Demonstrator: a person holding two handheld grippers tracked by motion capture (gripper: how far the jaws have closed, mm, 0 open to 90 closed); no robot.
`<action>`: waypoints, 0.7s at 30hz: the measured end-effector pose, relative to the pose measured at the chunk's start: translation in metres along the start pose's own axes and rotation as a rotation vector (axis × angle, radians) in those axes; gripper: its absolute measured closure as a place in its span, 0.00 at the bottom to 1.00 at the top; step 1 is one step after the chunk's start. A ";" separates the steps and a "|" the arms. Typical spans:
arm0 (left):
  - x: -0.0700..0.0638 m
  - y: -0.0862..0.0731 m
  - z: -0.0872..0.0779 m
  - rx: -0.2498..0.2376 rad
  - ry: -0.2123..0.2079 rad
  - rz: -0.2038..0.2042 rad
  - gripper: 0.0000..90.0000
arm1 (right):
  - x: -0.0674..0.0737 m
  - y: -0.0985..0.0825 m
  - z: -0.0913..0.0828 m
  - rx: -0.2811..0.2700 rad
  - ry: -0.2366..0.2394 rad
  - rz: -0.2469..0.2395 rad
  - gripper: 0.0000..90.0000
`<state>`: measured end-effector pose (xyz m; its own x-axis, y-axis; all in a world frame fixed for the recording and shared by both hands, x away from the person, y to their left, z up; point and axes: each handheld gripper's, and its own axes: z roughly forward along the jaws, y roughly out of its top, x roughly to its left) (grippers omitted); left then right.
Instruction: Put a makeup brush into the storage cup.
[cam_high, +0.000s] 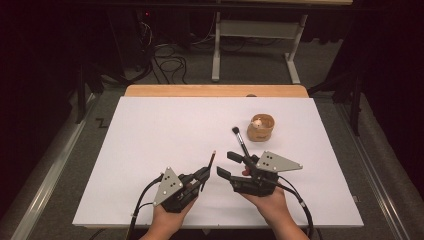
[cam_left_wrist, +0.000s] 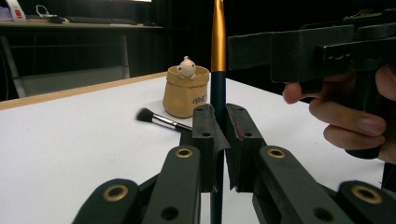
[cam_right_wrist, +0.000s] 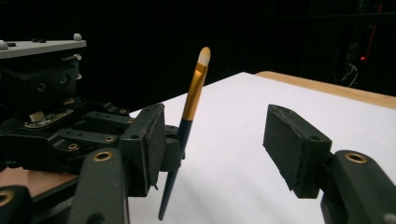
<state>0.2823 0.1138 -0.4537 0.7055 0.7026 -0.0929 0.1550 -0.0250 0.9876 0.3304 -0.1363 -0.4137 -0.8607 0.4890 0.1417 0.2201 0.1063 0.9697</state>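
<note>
My left gripper (cam_high: 204, 176) (cam_left_wrist: 219, 122) is shut on a thin brush (cam_high: 212, 159) (cam_left_wrist: 218, 42) (cam_right_wrist: 194, 95) with a dark handle, gold ferrule and pale tip, which points up and away. My right gripper (cam_high: 223, 163) (cam_right_wrist: 219, 140) stands open just to its right. Its jaws face the thin brush, which rises close beside one pad (cam_right_wrist: 152, 147), and neither pad presses on it. A black makeup brush (cam_high: 240, 140) (cam_left_wrist: 156, 118) lies on the white table (cam_high: 150, 140), its handle running under the right gripper. Beyond it stands a small tan pot (cam_high: 261, 128) (cam_left_wrist: 186, 93) with a little pale figure inside.
The white sheet covers most of a wooden table whose far edge (cam_high: 215, 90) shows. A white desk frame (cam_high: 252, 35) and cables (cam_high: 167, 60) sit on the floor beyond. The person's fingers (cam_left_wrist: 355, 126) wrap the right gripper's body.
</note>
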 end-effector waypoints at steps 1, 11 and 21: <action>-0.001 0.000 0.000 0.000 -0.003 0.000 0.92 | 0.001 -0.001 0.001 0.004 0.001 0.009 0.47; -0.006 -0.002 0.002 0.006 -0.020 0.008 0.92 | 0.004 -0.003 0.006 -0.015 0.050 0.063 0.56; -0.011 -0.002 0.003 0.006 -0.023 0.022 0.92 | 0.005 -0.006 0.010 -0.015 0.084 0.106 0.65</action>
<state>0.2765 0.1044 -0.4553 0.7242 0.6856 -0.0740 0.1436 -0.0449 0.9886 0.3290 -0.1262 -0.4205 -0.8687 0.4224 0.2588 0.3052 0.0449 0.9512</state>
